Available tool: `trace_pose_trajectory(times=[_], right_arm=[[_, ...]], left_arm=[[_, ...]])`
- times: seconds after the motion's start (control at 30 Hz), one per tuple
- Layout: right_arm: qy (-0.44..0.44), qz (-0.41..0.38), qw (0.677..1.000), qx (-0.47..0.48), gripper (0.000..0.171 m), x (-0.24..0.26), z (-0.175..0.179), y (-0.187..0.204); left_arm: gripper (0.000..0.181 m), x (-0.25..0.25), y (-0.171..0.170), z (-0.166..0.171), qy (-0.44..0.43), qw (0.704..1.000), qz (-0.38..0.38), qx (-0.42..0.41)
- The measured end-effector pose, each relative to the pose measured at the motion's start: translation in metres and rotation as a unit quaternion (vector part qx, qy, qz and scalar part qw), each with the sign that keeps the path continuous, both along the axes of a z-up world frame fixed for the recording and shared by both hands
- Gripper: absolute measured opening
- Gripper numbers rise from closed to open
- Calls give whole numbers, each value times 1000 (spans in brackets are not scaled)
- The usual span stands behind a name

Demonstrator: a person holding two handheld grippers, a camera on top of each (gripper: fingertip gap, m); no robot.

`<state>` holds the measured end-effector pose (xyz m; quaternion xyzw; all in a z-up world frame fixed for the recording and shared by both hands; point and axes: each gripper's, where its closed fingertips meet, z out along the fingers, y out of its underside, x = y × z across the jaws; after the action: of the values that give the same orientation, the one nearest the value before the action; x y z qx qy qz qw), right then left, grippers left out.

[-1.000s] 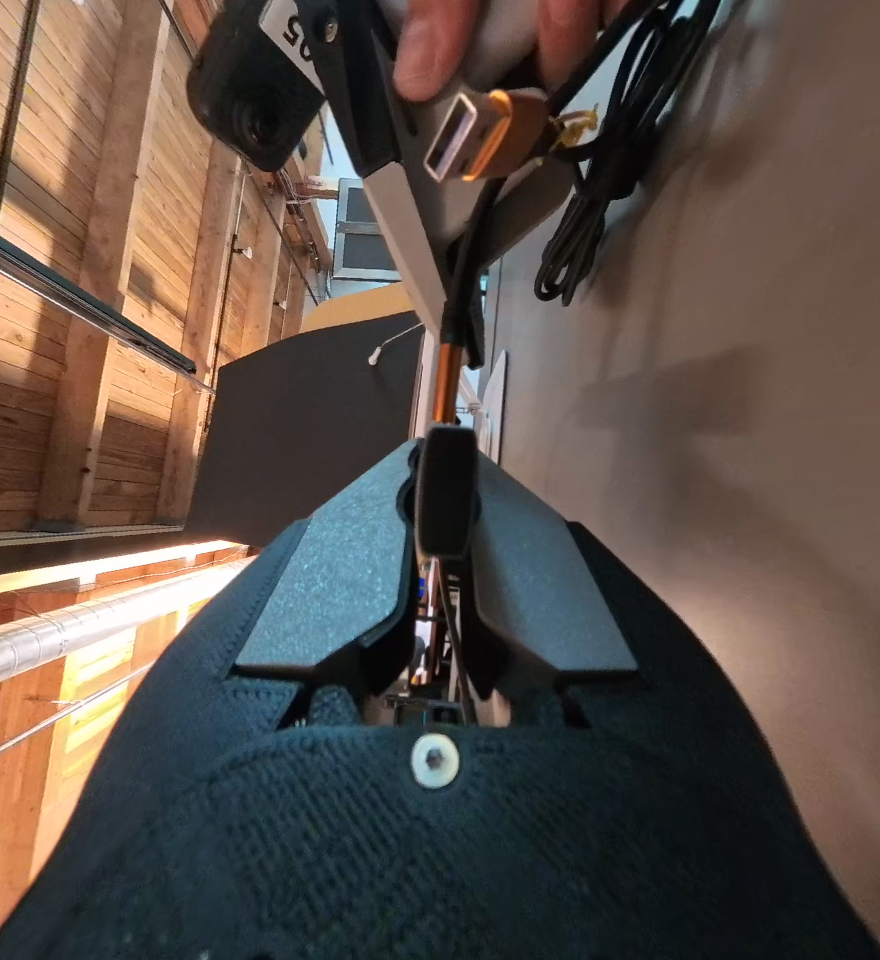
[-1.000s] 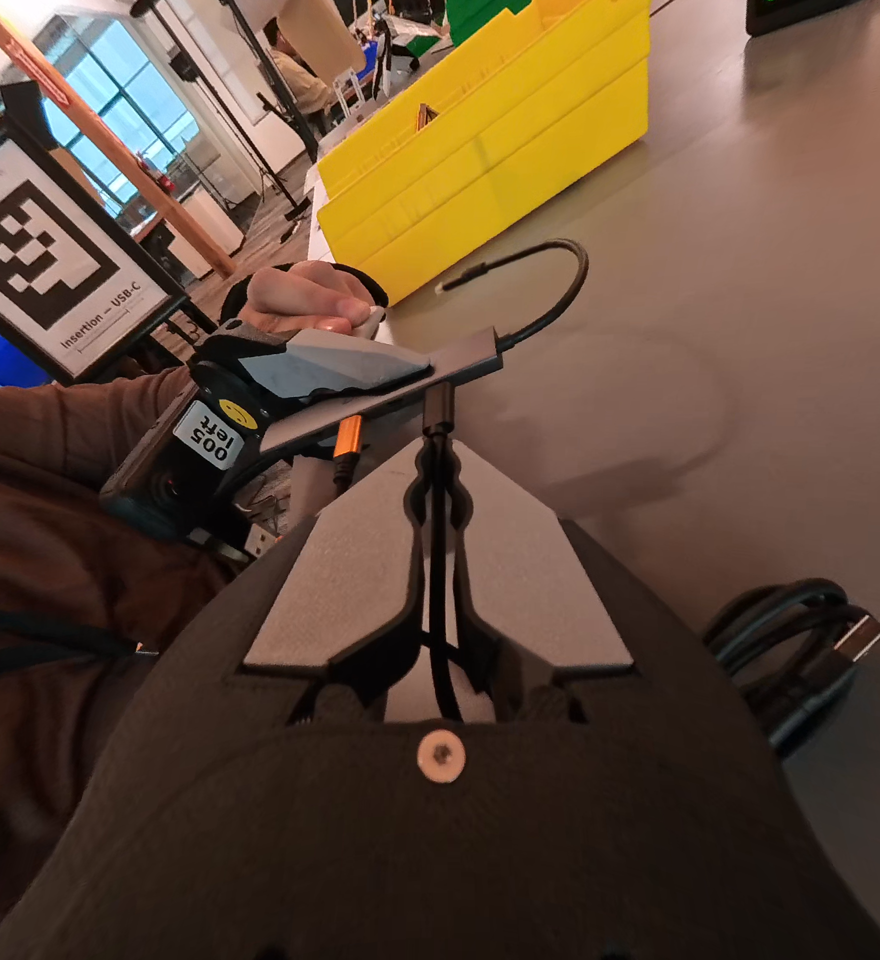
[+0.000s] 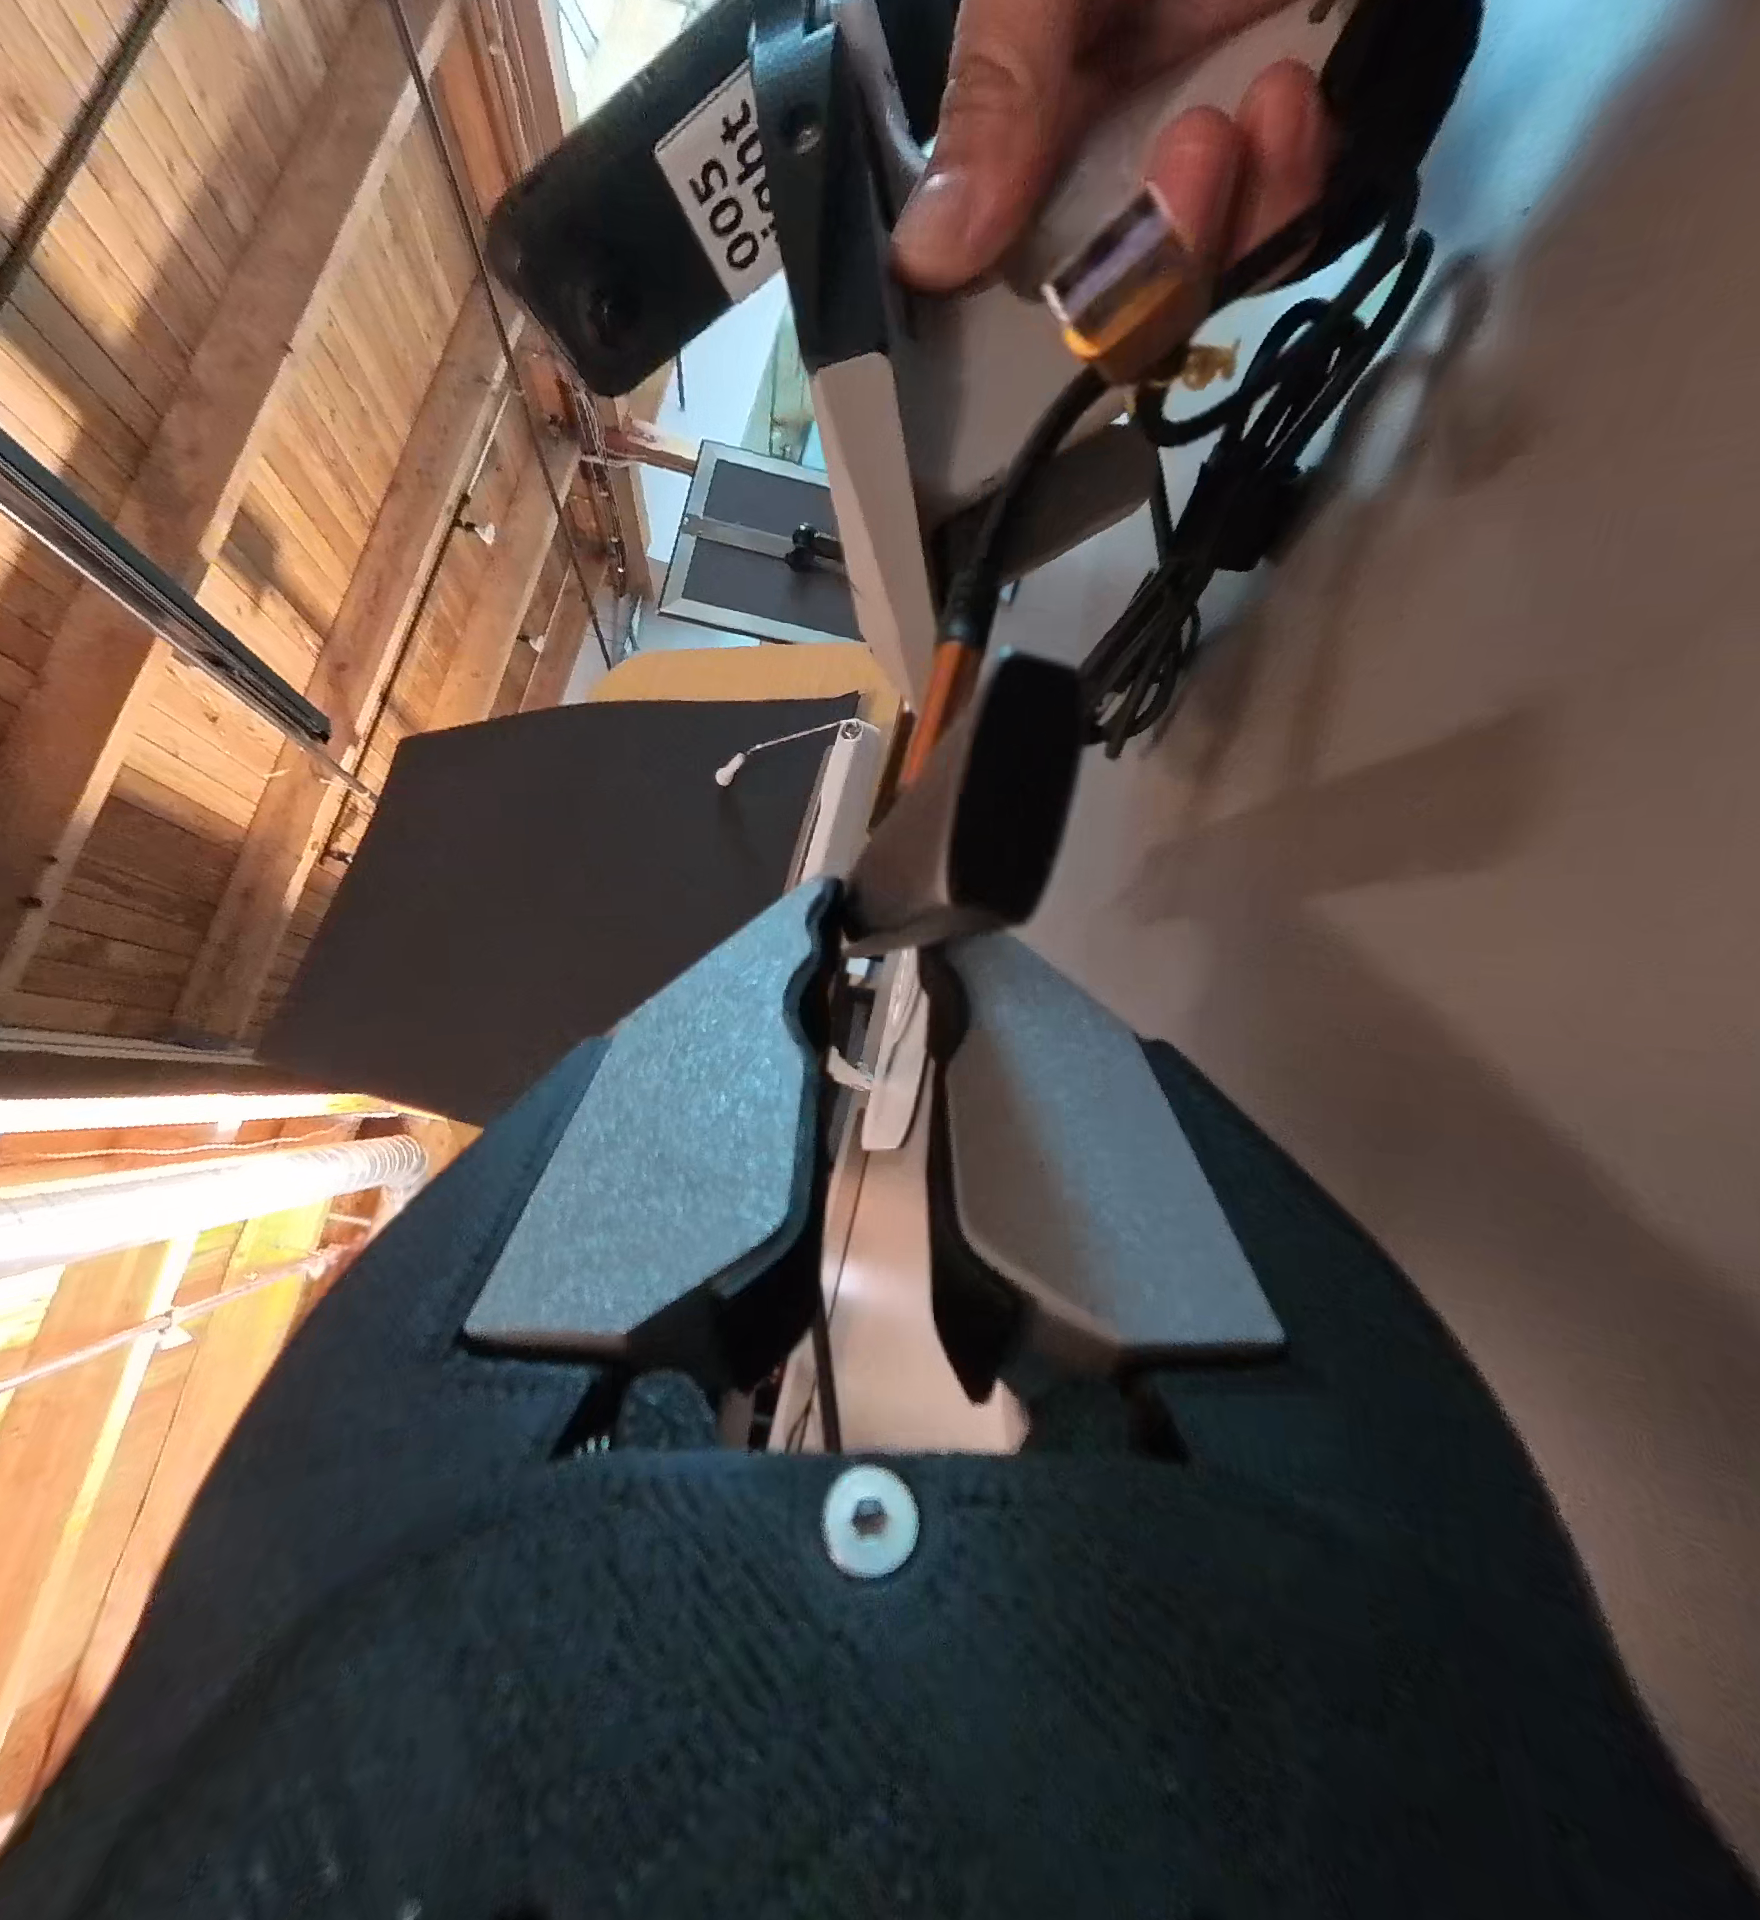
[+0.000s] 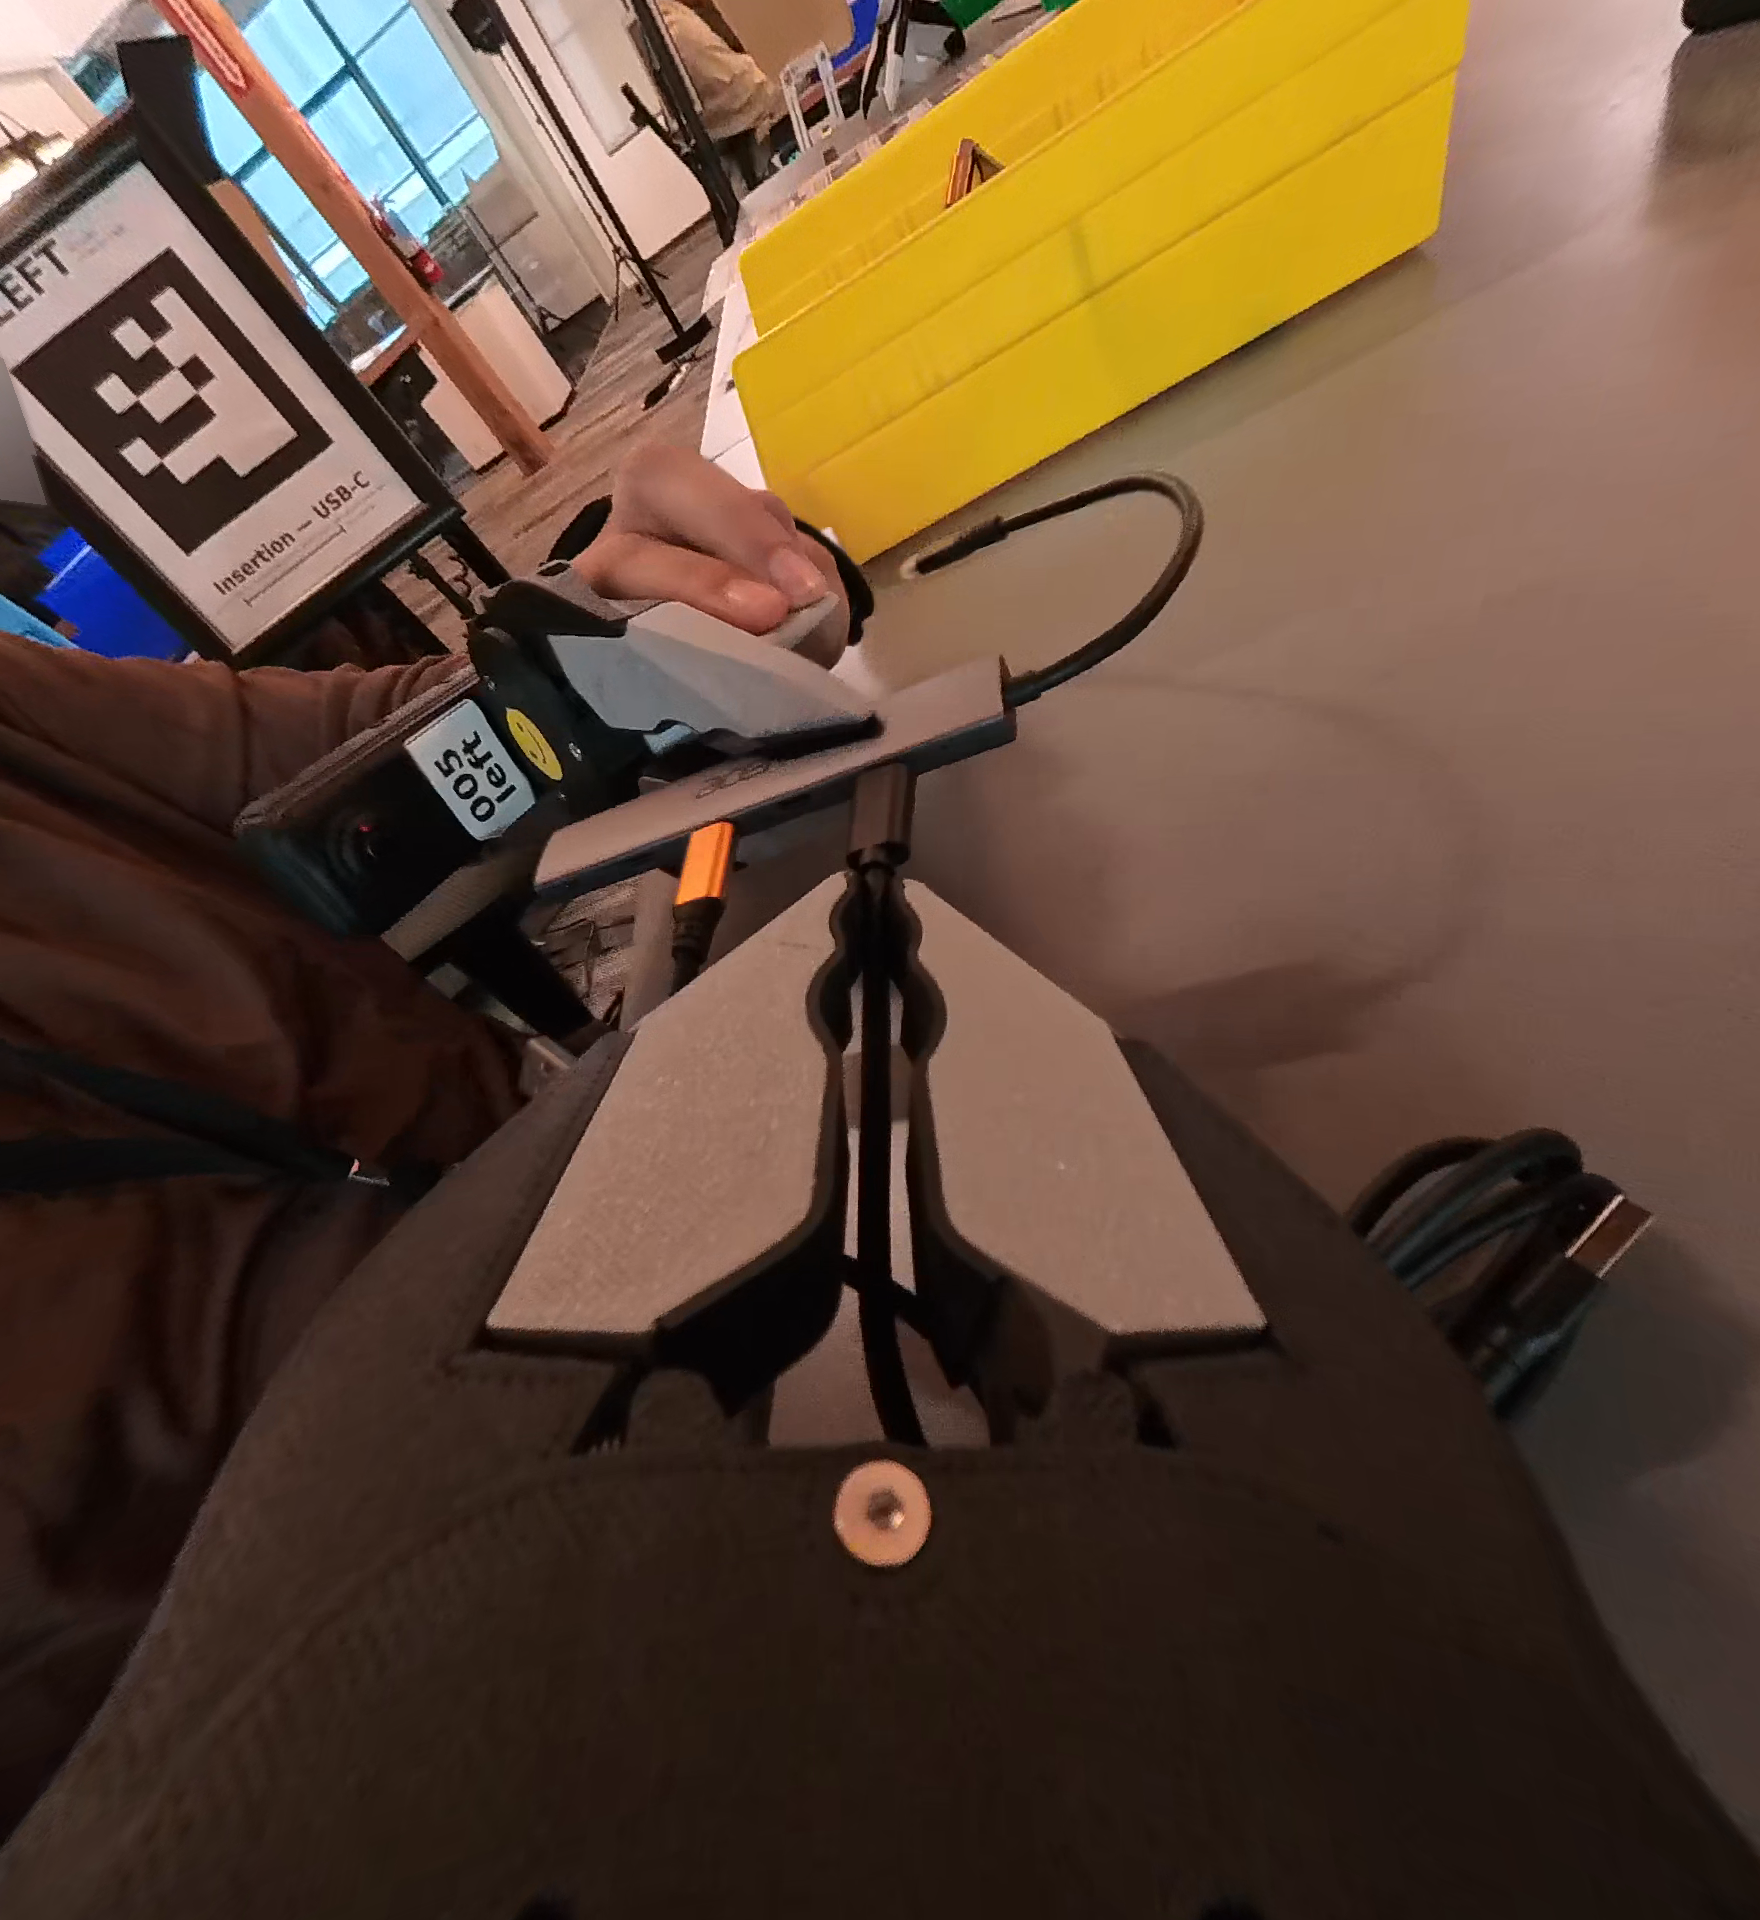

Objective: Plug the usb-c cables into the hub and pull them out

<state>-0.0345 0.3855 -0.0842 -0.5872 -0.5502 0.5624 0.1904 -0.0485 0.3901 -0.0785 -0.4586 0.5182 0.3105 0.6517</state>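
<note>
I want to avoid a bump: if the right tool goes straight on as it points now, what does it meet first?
Probably the black cable plug just beyond the right tool, already seated in the slim grey metal hub; depth is unclear.

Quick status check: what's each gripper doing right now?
Left gripper: closed on the hub, which is lifted off the table.
Right gripper: closed on the black cable, just behind its plug in the hub.
</note>
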Motion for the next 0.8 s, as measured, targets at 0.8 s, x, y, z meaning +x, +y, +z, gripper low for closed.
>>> trace_pose_trajectory(times=[0.8], right_arm=[[-15, 27, 1000, -2, 0, 0, -6, -10]], left_arm=[[7, -4, -2, -7, 84, 996, 37, 13]])
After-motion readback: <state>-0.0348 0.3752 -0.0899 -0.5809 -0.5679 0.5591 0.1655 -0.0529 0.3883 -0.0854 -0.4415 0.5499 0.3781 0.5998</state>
